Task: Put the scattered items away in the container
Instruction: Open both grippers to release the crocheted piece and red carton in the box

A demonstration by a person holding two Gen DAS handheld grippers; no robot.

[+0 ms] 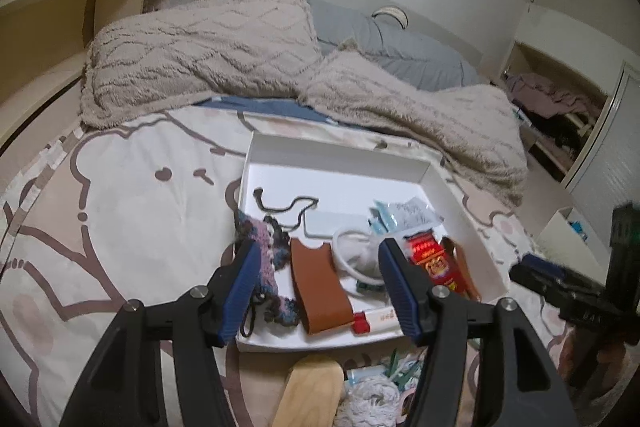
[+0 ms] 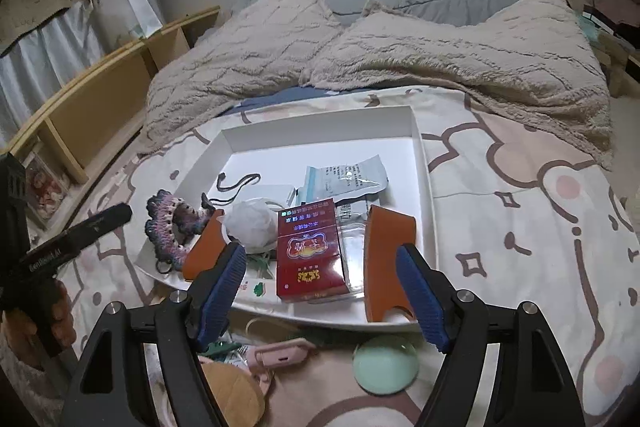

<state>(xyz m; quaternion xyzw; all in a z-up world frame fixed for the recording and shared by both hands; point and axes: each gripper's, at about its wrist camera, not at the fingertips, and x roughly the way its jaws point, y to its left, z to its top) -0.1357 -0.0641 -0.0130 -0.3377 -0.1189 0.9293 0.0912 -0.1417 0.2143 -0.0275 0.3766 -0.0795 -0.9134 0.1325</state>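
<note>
Resting on the patterned bedspread [image 2: 520, 187], the white tray [image 2: 424, 163] is seen holding a red carton [image 2: 310, 251], two brown leather pieces [image 2: 386, 247], a crocheted pouch [image 2: 170, 219] and paper packets [image 2: 348, 179]. Both the left gripper [image 1: 318, 287] and right gripper [image 2: 322, 291] are held spread above it, nothing pinched. A green disc [image 2: 386, 363] is left outside, near the tray's edge.

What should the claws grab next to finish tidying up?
Probably lower the right claw to the green round disc. Both claws look open and empty, and the disc lies on the bedspread just outside the white box, right below that claw.
</note>
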